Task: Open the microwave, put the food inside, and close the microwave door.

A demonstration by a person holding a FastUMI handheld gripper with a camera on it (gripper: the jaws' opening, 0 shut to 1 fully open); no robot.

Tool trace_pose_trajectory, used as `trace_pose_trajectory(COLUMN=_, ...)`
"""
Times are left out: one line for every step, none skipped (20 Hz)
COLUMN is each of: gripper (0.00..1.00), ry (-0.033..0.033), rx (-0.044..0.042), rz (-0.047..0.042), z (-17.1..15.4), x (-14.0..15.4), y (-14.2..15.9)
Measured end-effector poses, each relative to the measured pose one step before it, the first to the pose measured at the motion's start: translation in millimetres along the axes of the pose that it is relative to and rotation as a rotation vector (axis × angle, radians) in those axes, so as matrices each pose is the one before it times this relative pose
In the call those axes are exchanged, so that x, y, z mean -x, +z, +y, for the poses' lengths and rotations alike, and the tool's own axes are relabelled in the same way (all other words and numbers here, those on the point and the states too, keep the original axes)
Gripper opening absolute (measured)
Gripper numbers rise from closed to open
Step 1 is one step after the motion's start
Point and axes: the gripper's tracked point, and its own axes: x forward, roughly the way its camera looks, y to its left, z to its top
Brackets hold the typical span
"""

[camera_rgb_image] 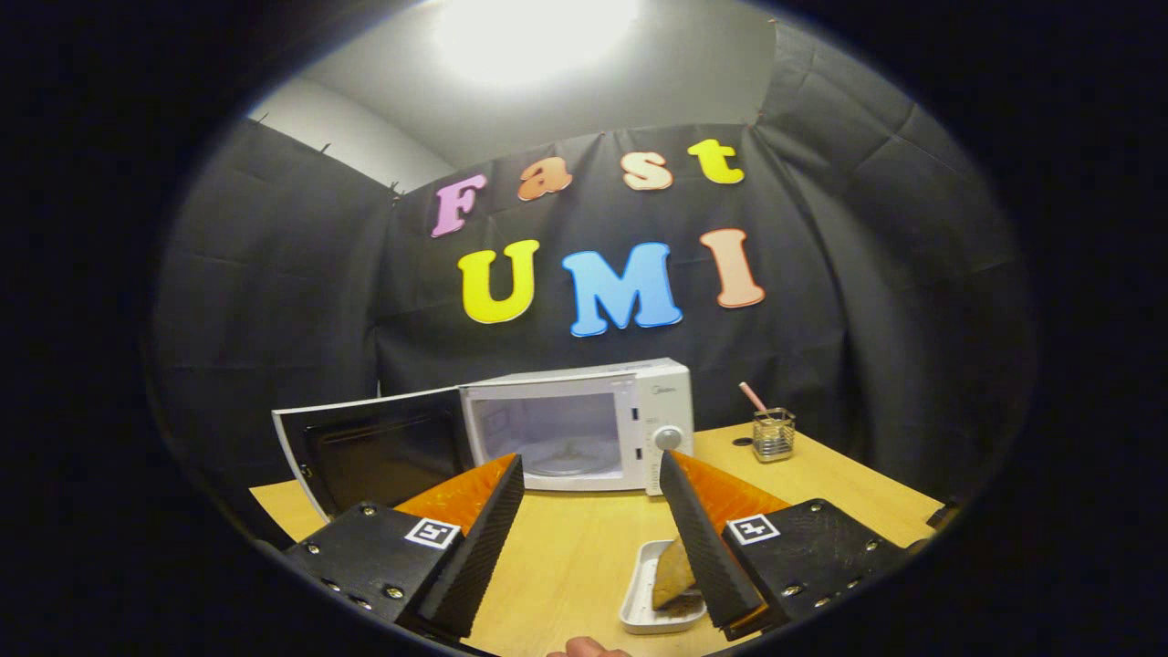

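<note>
the microwave (584, 429) stands beyond the fingers, its door (374, 452) swung wide. the gripper (591, 474) is spread, empty. the food (673, 577) lies on a tray (639, 602) beside one finger; centre over it before closing.

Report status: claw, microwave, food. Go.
Claw open, holding nothing. Microwave door swung open, cavity bare. Food on white tray by right finger, still on table. Path ahead clear.

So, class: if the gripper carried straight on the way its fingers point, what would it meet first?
Probably the microwave: the open gripper points across bare table at its open cavity. Depth is unclear.
</note>
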Motion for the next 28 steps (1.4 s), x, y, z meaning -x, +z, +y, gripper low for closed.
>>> trace_pose_trajectory(gripper=0.91, ry=-0.03723, rx=0.00524, rz=0.00580, z=-18.57, x=1.90, y=-4.17)
trace_pose_trajectory(gripper=0.91, ry=-0.03391, rx=0.00519, rz=0.01010, z=-17.81, x=1.74, y=-6.20)
trace_pose_trajectory(gripper=0.91, ry=-0.02557, rx=-0.00822, rz=0.01219, z=-13.42, x=-0.06, y=-4.21)
trace_pose_trajectory(gripper=0.91, ry=-0.00940, rx=-0.01194, rz=0.00768, z=-8.65, x=1.75, y=-5.65)
trace_pose_trajectory(gripper=0.91, ry=-0.00954, rx=-0.01725, rz=0.01141, z=-7.39, x=0.33, y=-5.14)
trace_pose_trajectory(gripper=0.91, ry=-0.00457, rx=-0.01305, rz=0.01440, z=-4.93, x=-1.42, y=-8.63)
trace_pose_trajectory(gripper=0.91, ry=-0.00211, rx=-0.00369, rz=0.01865, z=-3.63, x=-1.75, y=-8.61)
trace_pose_trajectory(gripper=0.91, ry=-0.00195, rx=-0.00100, rz=0.01853, z=-2.87, x=-2.67, y=-8.22)
trace_pose_trajectory(gripper=0.91, ry=0.00066, rx=-0.00208, rz=0.01895, z=-1.33, x=-2.59, y=-8.43)
trace_pose_trajectory(gripper=0.91, ry=0.00567, rx=-0.00338, rz=0.01228, z=1.18, x=-2.27, y=-6.44)
trace_pose_trajectory(gripper=0.91, ry=0.00515, rx=-0.00342, rz=0.01555, z=0.86, x=-1.64, y=-5.14)
trace_pose_trajectory(gripper=0.91, ry=0.00277, rx=-0.00148, rz=0.01184, z=0.58, x=-3.64, y=-4.97)
trace_pose_trajectory(gripper=0.91, ry=-0.00030, rx=0.00216, rz=0.01259, z=0.12, x=-1.76, y=-4.63)
trace_pose_trajectory(gripper=0.91, ry=-0.00059, rx=0.00244, rz=0.00863, z=-0.33, x=-3.86, y=-4.48)
trace_pose_trajectory(gripper=0.90, ry=-0.00334, rx=0.00131, rz=0.01021, z=-0.23, x=-3.98, y=-3.81)
trace_pose_trajectory(gripper=0.80, ry=0.00029, rx=0.00216, rz=0.01065, z=0.10, x=-1.28, y=-5.70)
trace_pose_trajectory(gripper=0.74, ry=0.01754, rx=-0.00556, rz=0.00932, z=3.80, x=-0.29, y=-2.37)
trace_pose_trajectory(gripper=0.51, ry=0.01650, rx=-0.00846, rz=-0.00451, z=3.22, x=-0.06, y=-1.94)
trace_pose_trajectory(gripper=0.42, ry=0.01455, rx=0.00759, rz=-0.01099, z=2.98, x=1.98, y=2.11)
trace_pose_trajectory(gripper=0.30, ry=-0.00387, rx=0.00973, rz=-0.00944, z=0.14, x=-0.51, y=1.19)
trace_pose_trajectory(gripper=0.29, ry=-0.00357, rx=0.02235, rz=-0.00825, z=1.40, x=-2.64, y=-2.05)
trace_pose_trajectory(gripper=0.21, ry=0.00718, rx=0.02619, rz=0.00299, z=4.55, x=0.21, y=0.74)
trace_pose_trajectory(gripper=0.21, ry=0.01025, rx=0.02204, rz=-0.00203, z=5.78, x=0.01, y=1.12)
trace_pose_trajectory(gripper=0.21, ry=0.01064, rx=0.00967, rz=-0.01130, z=3.85, x=2.32, y=5.48)
trace_pose_trajectory(gripper=0.21, ry=0.00613, rx=0.00522, rz=-0.01398, z=3.74, x=0.78, y=6.41)
trace_pose_trajectory(gripper=0.21, ry=0.00393, rx=0.00327, rz=-0.01755, z=2.97, x=1.17, y=7.64)
trace_pose_trajectory(gripper=0.21, ry=0.00424, rx=0.00608, rz=-0.01746, z=3.68, x=-1.05, y=8.55)
trace_pose_trajectory(gripper=0.21, ry=0.00891, rx=0.00683, rz=-0.01392, z=5.59, x=-2.62, y=7.23)
